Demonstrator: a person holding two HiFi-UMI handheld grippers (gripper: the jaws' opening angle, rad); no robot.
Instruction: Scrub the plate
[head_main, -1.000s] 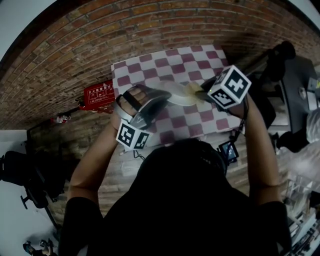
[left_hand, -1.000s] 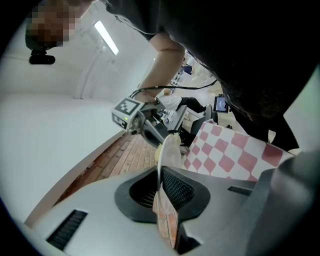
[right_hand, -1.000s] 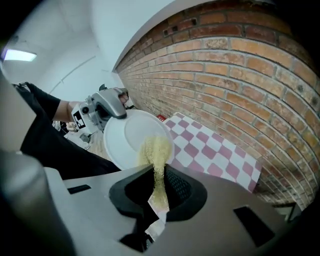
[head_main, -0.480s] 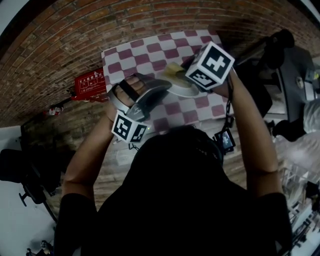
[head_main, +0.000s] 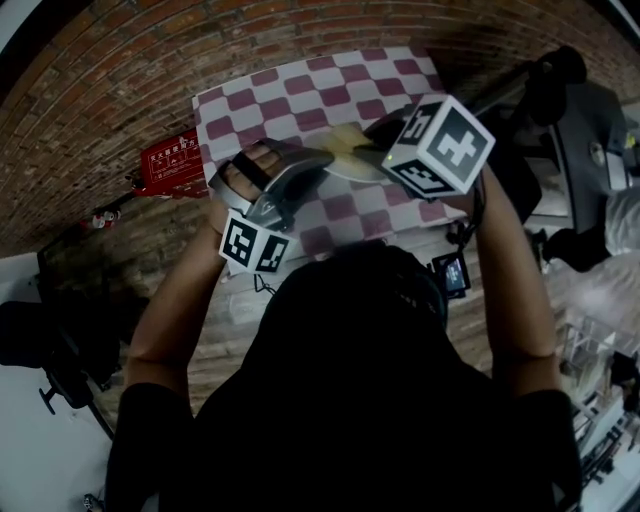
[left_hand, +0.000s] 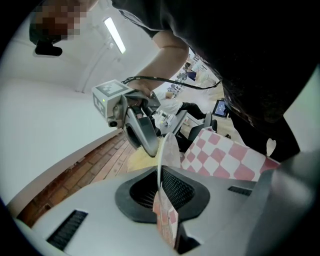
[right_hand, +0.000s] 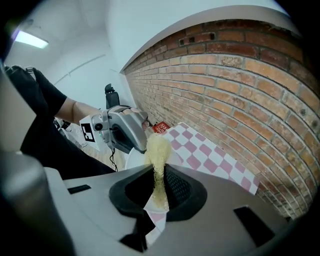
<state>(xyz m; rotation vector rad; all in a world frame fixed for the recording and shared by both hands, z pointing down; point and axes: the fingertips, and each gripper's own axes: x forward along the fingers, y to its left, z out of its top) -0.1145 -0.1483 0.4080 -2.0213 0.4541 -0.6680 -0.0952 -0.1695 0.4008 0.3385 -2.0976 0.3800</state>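
A checkered cloth (head_main: 300, 90) is covering the table, and the white plate (left_hand: 168, 150) is hanging on edge over it, the left gripper (left_hand: 162, 187) pinching its rim. The right gripper (right_hand: 159, 187) is clamping a yellow scrubber (right_hand: 158, 145), holding it against the plate's face

Cloth (head_main: 300, 95) on tabletop (head_main: 232, 300), brick wall (head_main: 150, 60) behind. Box (head_main: 172, 168) just left of cloth, by wall. Plate (head_main: 352, 166) above cloth, between claws: rim clamped in left claw (head_main: 320, 159) at left; right claw (head_main: 382, 131) at right, scrub pad (head_main: 345, 138) pinched in it, against plate.
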